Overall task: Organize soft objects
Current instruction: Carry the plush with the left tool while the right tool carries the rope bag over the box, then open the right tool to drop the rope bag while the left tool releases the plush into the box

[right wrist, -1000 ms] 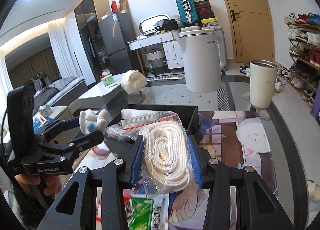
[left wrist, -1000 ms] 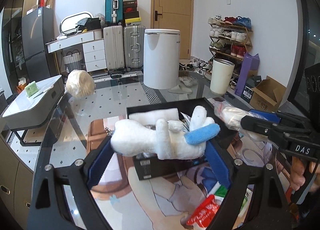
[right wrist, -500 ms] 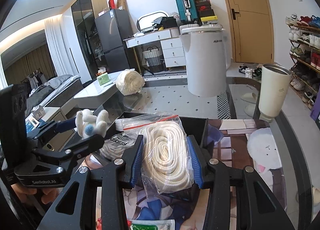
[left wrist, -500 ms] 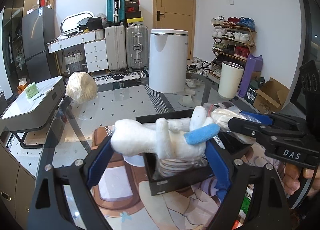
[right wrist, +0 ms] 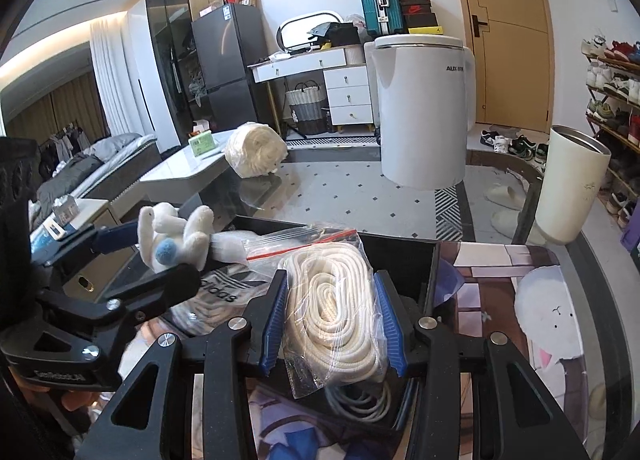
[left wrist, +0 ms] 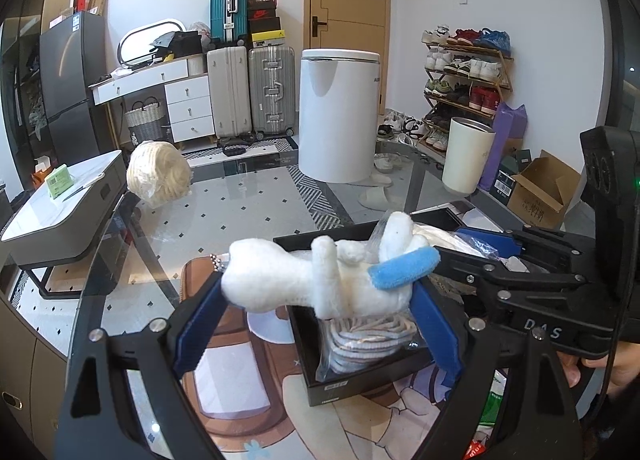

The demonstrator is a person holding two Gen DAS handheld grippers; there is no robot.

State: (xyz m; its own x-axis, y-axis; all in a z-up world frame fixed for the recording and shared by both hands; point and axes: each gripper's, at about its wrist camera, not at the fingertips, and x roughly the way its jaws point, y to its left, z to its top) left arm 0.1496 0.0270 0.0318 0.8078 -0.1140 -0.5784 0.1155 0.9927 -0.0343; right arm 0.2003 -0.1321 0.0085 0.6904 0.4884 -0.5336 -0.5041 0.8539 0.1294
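Plush toy and bagged rope, both carried over the black box.

Plush toy (left wrist: 320, 280) was pinched crosswise in the left tongs (left wrist: 316, 312), its long axis running from pad to pad, blue-tipped end toward the right pad. It hung above the near left corner of the black box (left wrist: 344, 384) (a bagged bundle already lay inside, directly beneath). The right tongs (right wrist: 332, 320) were clamped on the bagged white rope (right wrist: 336, 312), coil lengthwise along the fingers, held above the box interior on the side nearer that hand. The two tongs stood close together over the same opening on the glass surface (left wrist: 248, 220). Judged from this layout, each item needed only a short descent and release; the rope sat more squarely over the box, while the toy overhung its left wall and might need shifting inward first.
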